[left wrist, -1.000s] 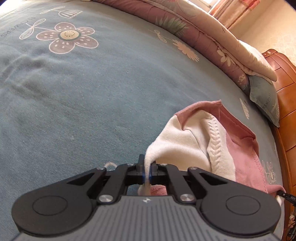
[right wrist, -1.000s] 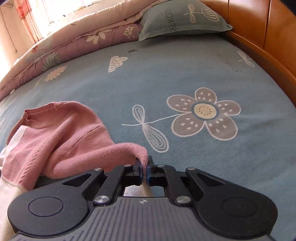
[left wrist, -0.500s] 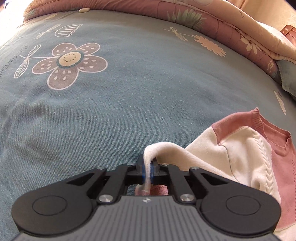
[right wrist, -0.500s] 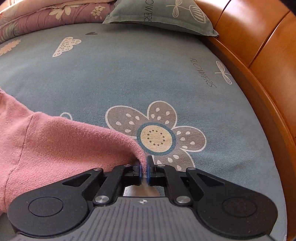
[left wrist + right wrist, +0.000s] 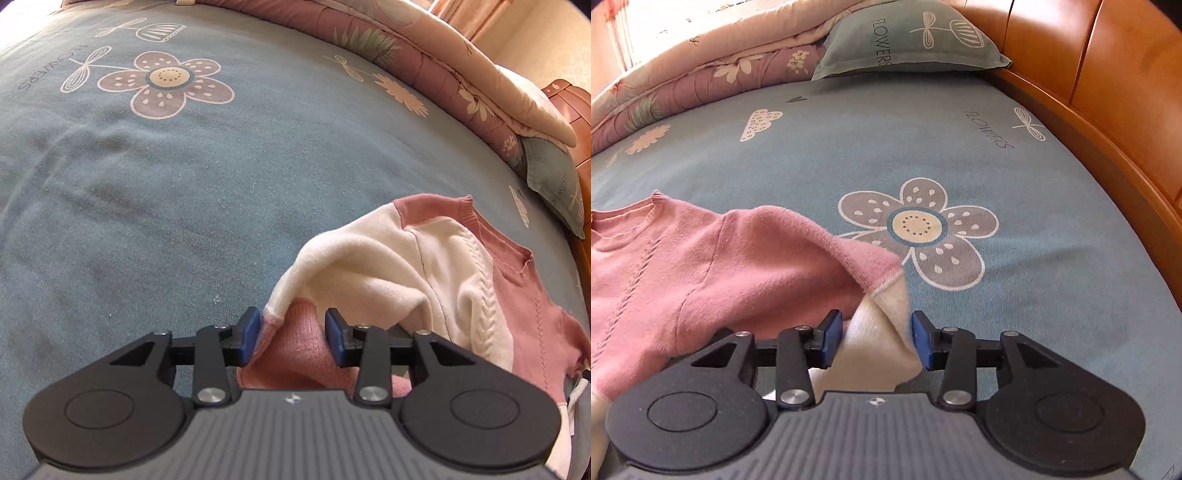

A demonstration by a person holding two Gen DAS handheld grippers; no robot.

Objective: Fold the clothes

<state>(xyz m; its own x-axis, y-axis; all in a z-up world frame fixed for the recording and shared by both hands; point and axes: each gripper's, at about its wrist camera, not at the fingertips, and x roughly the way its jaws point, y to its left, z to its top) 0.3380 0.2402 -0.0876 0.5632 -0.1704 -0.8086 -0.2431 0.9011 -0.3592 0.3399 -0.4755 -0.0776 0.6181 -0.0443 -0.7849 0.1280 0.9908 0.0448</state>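
Note:
A pink and cream knit sweater (image 5: 458,266) lies on the blue bedsheet (image 5: 147,184), its neckline toward the far side. My left gripper (image 5: 293,338) has its jaws opening; a cream and pink sleeve end lies loose between the blue pads, brushing the left one. In the right wrist view the same sweater (image 5: 701,266) spreads to the left. The jaws of my right gripper (image 5: 875,341) are opening too, with the cream cuff of the pink sleeve resting slack between the pads.
A folded floral quilt (image 5: 443,74) runs along the far side of the bed. A blue pillow (image 5: 908,37) lies by the wooden headboard (image 5: 1108,92), which curves down the right. Open sheet (image 5: 997,184) with flower prints lies ahead of both grippers.
Both grippers were shut on the sleeve ends and drew them outward; now both sets of jaws have parted and the sleeve ends lie slack between the pads.

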